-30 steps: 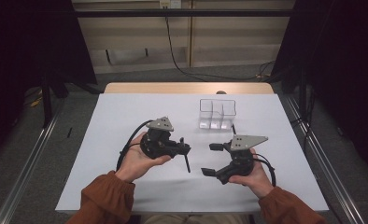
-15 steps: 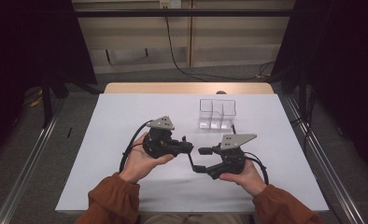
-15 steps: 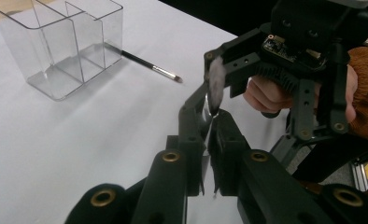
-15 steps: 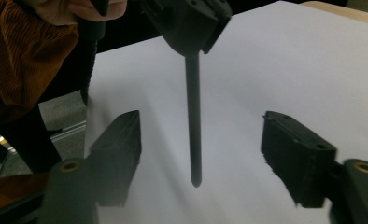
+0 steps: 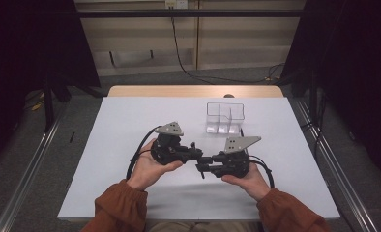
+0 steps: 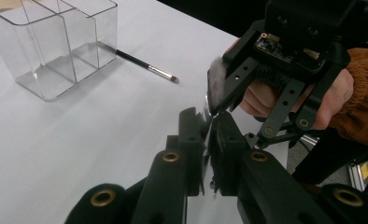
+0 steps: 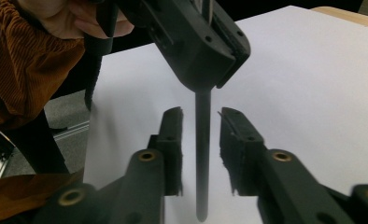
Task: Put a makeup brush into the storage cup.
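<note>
Presently:

1. Left gripper: held low over the middle of the white counter, pointing toward the right gripper. Fingers pinch a makeup brush across its ferrule; its soft grey head stands beyond them in the left gripper view.
2. Brush: clear of the counter, between the two grippers. In the right gripper view its dark handle runs from the left fingers down between the right fingers.
3. Right gripper: faces the left one, tips nearly meeting. Its fingers have just been closing around the handle; a narrow gap still shows on each side, so not yet pressing.
4. Second brush: thin, dark-handled, flat on the counter just beside the organizer.
5. Organizer: clear plastic, divided into compartments, upright at the counter's far right-centre, well apart from both grippers.
</note>
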Motion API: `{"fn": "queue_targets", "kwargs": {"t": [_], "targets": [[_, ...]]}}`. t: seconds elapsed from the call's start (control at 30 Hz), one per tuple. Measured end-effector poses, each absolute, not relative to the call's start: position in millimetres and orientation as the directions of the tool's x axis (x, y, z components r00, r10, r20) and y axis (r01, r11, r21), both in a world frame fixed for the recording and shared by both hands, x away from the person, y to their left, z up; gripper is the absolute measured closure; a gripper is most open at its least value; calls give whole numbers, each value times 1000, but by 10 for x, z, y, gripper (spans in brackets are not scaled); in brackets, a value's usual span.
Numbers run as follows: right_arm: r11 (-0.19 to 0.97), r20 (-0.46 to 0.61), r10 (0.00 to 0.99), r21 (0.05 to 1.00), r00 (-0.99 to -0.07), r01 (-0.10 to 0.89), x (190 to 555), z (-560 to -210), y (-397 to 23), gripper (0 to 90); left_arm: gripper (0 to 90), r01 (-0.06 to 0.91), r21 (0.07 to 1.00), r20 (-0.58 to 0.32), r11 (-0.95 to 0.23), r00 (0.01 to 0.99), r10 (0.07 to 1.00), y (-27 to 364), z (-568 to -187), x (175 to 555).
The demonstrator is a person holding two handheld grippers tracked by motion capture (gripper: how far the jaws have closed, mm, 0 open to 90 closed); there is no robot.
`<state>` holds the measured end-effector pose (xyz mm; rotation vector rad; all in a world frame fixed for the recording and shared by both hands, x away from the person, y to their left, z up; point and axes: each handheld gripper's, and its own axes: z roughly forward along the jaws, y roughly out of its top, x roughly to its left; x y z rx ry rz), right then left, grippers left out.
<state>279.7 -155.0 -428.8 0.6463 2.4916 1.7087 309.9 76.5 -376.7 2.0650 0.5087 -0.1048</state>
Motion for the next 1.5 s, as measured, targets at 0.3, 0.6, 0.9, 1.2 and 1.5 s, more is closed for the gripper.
{"fn": "queue_targets", "kwargs": {"t": [0.3, 0.6, 0.9, 1.2, 1.5], "targets": [[291, 191, 374, 905, -908, 310, 2799, -4291, -1570, 836, 841, 394, 809, -276, -437, 910, 310, 750, -3772, 3101], [295, 182, 377, 906, -908, 304, 2795, -4293, -1568, 843, 840, 390, 815, -277, -427, 911, 305, 752, -3792, 3104], [291, 176, 385, 908, -906, 300, 2782, -4282, -1576, 844, 831, 383, 829, -274, -408, 913, 301, 767, -3807, 3098], [277, 176, 402, 912, -898, 303, 2791, -4279, -1605, 844, 677, 374, 845, -253, -382, 909, 330, 796, -3820, 3076], [277, 174, 414, 911, -894, 306, 2787, -4293, -1614, 844, 365, 363, 870, -218, -335, 891, 399, 884, -3830, 3049]]}}
